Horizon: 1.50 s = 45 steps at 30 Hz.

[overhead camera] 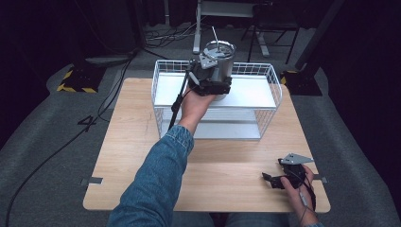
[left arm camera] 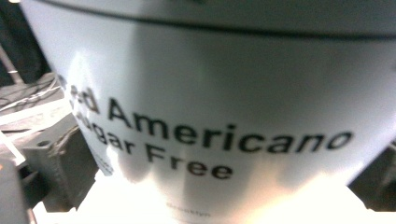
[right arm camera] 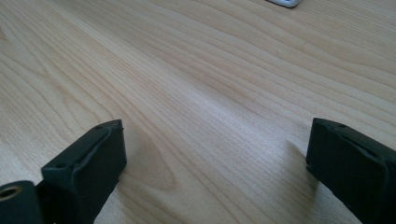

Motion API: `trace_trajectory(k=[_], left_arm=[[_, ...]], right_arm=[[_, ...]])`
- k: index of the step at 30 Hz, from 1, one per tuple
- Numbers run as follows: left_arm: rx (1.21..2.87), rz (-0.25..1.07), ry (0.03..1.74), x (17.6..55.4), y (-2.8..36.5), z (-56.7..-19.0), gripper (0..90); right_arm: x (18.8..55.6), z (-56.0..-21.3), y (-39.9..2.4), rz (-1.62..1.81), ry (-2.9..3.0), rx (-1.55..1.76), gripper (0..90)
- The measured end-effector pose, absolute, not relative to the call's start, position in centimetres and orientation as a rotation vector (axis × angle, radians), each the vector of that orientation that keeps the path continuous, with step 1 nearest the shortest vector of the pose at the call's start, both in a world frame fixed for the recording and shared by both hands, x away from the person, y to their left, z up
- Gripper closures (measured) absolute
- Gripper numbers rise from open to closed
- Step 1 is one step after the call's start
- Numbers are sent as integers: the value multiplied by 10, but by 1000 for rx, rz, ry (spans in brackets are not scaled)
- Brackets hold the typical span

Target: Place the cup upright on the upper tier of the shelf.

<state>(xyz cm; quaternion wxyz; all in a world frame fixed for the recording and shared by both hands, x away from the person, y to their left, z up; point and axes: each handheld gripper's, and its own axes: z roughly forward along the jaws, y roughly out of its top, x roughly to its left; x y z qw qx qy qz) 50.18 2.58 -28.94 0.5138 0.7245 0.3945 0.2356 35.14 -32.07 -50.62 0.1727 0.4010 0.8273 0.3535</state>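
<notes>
Left gripper [overhead camera: 211, 86] clamped on the silver-lidded white plastic iced-coffee cup [overhead camera: 221, 64], at the top shelf of the white wire rack [overhead camera: 269, 90].
Cup label reads "Americano Sugar Free" [left arm camera: 224, 144]. Likely thin-walled, slick and easily crushed if squeezed; grip mid-body, keep upright, mind the straw. Right gripper [overhead camera: 275, 179] idle on the light wooden table [overhead camera: 127, 156], jaws spread wide, holding nothing.

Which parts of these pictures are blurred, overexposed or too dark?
Left gripper view: the cup sits very close, its print soft, and the bottom is blown out white. Right gripper view: the wooden table is sharp nearby and blurs farther away; soft shadows lie beside the jaws. High view: the table is evenly lit, but the room around it is nearly black.
</notes>
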Motion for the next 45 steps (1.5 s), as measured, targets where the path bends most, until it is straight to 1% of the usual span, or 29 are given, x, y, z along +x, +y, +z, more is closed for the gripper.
trace_trajectory(k=[4,10,16,30,36,41,45], left_arm=[[1720,533,941,502,29,-289,0],[1713,562,910,494,34,-286,0],[1708,561,892,485,40,-283,0],[1645,530,842,438,75,-264,0],[1642,532,832,415,92,-261,0],[1644,523,829,403,102,-261,0],[1659,515,814,387,110,-263,0]], right_arm=[[351,-506,-321,1003,2348,1136,52],[351,-506,-321,1003,2350,1138,52],[351,-506,-320,1004,2352,1132,51],[354,-506,-321,1005,2373,1109,39],[356,-507,-321,1004,2385,1099,19],[357,-507,-321,1004,2386,1098,18],[356,-507,-321,1001,2388,1096,17]])
